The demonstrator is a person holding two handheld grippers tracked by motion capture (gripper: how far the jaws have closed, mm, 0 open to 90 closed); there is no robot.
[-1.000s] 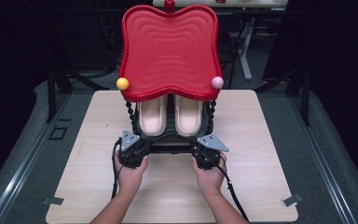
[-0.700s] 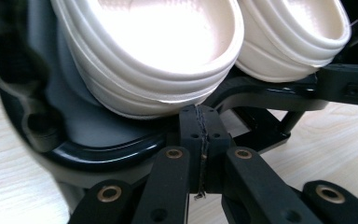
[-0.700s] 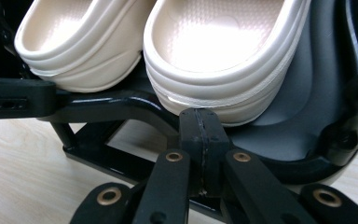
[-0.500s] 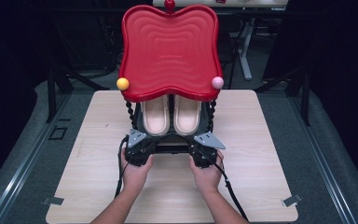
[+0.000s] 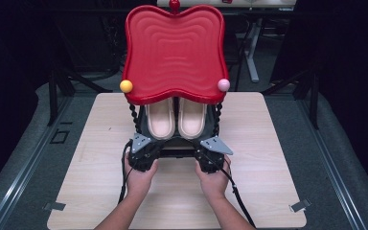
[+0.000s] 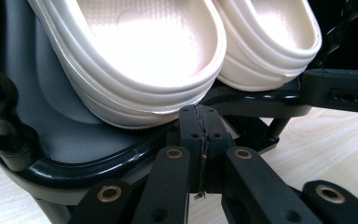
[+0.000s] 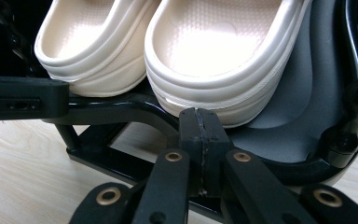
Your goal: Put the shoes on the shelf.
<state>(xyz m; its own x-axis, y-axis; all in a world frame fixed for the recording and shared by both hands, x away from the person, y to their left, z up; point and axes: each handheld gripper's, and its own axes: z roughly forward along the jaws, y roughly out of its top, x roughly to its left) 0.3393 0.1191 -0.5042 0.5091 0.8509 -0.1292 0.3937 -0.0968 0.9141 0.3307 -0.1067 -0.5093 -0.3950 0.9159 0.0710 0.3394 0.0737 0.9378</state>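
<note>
A pair of cream slippers (image 5: 176, 120) lies side by side on the black lower shelf (image 5: 177, 149) of a small rack. A red wavy top shelf (image 5: 172, 52) hangs over them. My left gripper (image 5: 149, 146) is shut and empty, its tips at the shelf's front rim below the left slipper (image 6: 135, 60). My right gripper (image 5: 205, 148) is also shut and empty, at the rim below the right slipper (image 7: 228, 51). In the left gripper view the pads (image 6: 200, 114) meet just under the slipper's heel. The right gripper's pads (image 7: 199, 116) stand the same way.
The rack stands mid-table on a light wooden table (image 5: 268, 143). Black twisted posts (image 5: 134, 115) carry the red shelf, with a yellow ball (image 5: 126, 86) and a pink ball (image 5: 224, 85) at its front corners. Dark floor and stands surround the table.
</note>
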